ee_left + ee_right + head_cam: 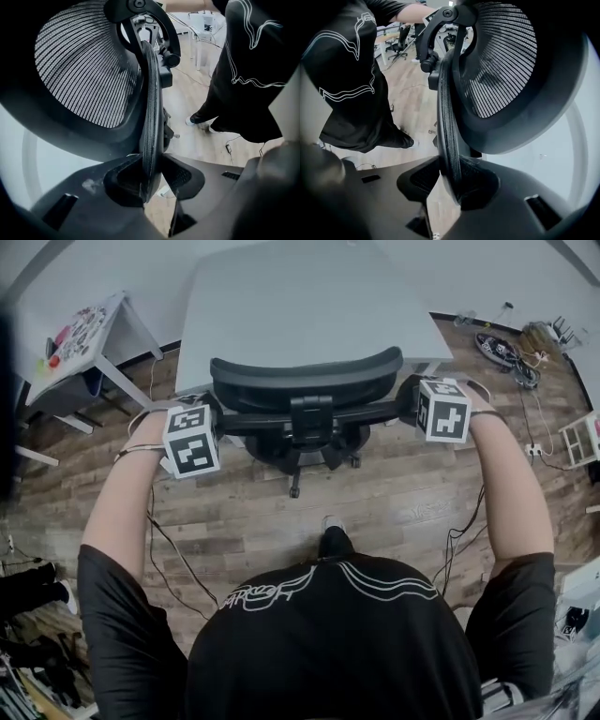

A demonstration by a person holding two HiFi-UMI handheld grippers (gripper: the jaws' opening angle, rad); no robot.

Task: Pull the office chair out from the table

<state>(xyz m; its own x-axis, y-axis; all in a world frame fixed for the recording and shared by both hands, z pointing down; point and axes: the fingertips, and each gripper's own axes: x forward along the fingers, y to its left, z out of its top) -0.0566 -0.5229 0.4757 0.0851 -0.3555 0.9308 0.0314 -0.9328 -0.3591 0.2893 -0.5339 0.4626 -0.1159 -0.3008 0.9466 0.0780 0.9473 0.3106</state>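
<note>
The black mesh office chair (305,381) stands on the wood-plank floor (394,502) at the near edge of the pale grey table (309,296), its back turned to the person and its caster base (298,460) just clear of the tabletop. The left gripper (150,176) has its 2 jaws narrowed onto the left side edge of the chair's backrest (151,117), pads pressing the thin mesh rim from both sides. The right gripper (450,180) clamps the opposite side edge the same way, below the curved headrest (501,61).
</note>
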